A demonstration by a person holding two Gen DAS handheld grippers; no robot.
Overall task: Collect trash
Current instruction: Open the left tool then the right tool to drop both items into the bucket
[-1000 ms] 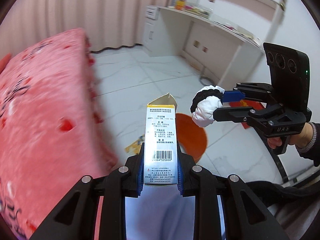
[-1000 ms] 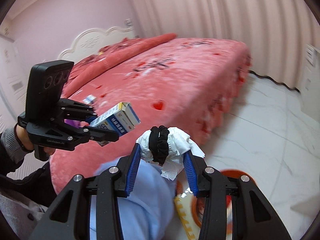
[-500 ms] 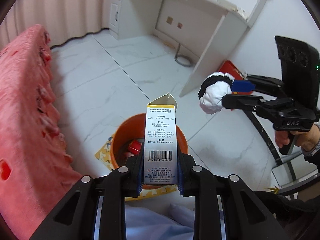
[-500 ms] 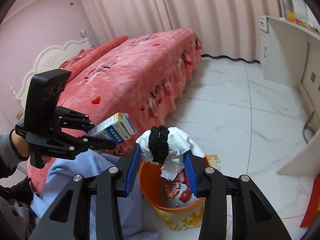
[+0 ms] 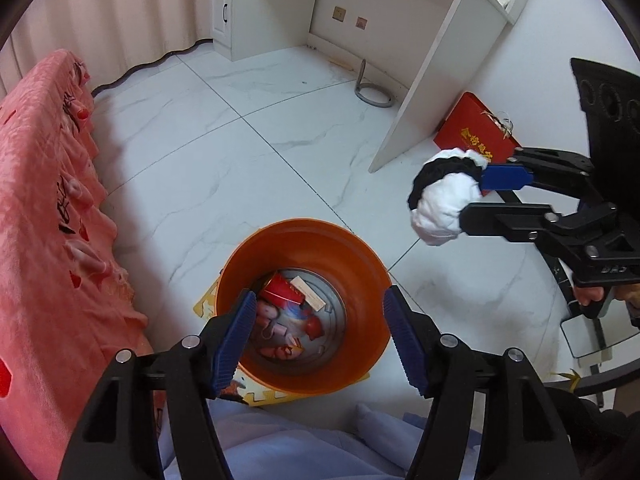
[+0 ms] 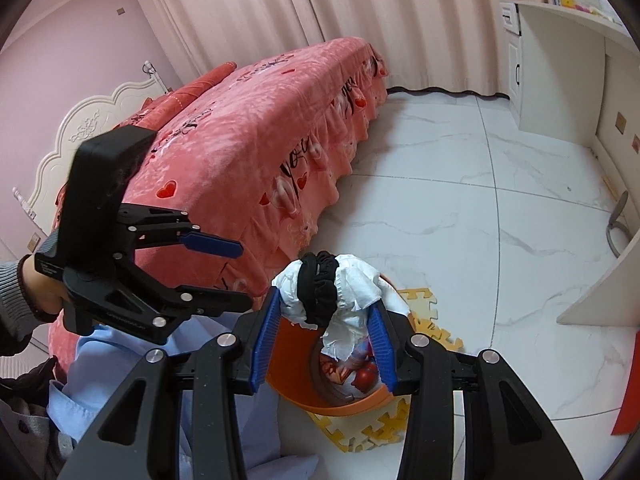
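An orange trash bin (image 5: 360, 248) stands on the floor on a yellow foam mat, with red and white trash inside. My left gripper (image 5: 318, 336) is open and empty right above the bin's mouth; it also shows in the right wrist view (image 6: 224, 276). My right gripper (image 6: 324, 332) is shut on a white tissue wad with a black scrunchie (image 6: 332, 288) and holds it above the bin (image 6: 344, 404). In the left wrist view that gripper (image 5: 476, 196) and wad (image 5: 444, 208) are right of the bin and higher.
A bed with a pink cover (image 6: 248, 128) stands close on the left of the bin. A white desk (image 5: 432, 32) stands at the back right, with a red box (image 5: 476, 132) leaning beside it. The floor is white marble tile (image 5: 224, 140).
My left gripper has opened and the medicine box it held is gone from it. Both grippers have swung from the bed to above the bin.
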